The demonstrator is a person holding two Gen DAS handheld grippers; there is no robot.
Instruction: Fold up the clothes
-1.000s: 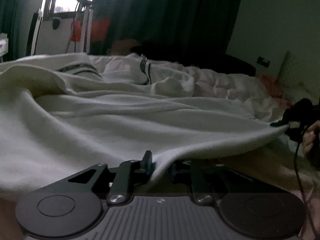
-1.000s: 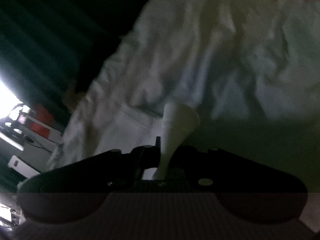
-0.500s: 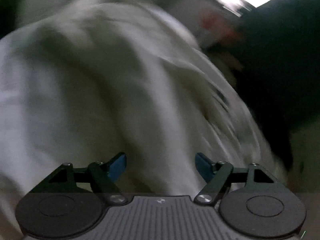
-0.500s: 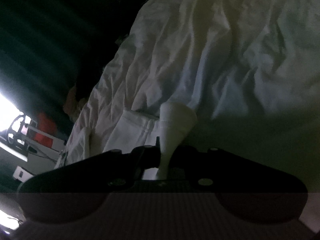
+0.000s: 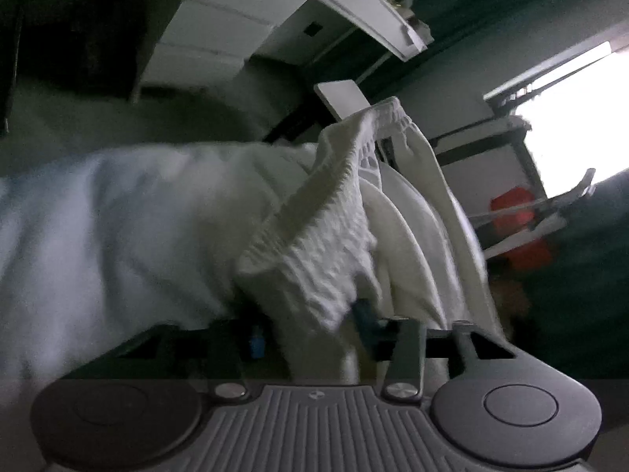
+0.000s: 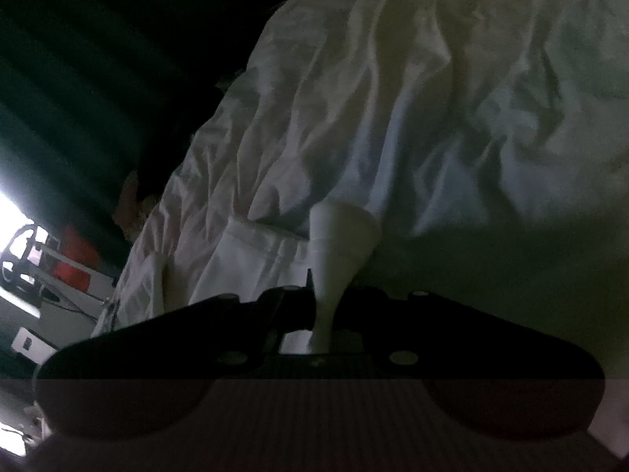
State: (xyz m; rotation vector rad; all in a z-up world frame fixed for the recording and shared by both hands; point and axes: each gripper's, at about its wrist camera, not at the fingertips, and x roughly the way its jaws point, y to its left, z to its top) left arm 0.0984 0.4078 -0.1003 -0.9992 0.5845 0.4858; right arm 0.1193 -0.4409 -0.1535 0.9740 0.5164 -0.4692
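Hanging from the left gripper (image 5: 310, 326), whose jaws are closing on its elastic waistband (image 5: 314, 232), one white garment (image 5: 165, 232) runs lengthwise from near right to far left over the bed. A second ago this gripper pinched a flat hem, then let go. The right gripper (image 6: 320, 306) stays clamped on a narrow fold (image 6: 338, 244), above the rumpled sheet (image 6: 452, 118)
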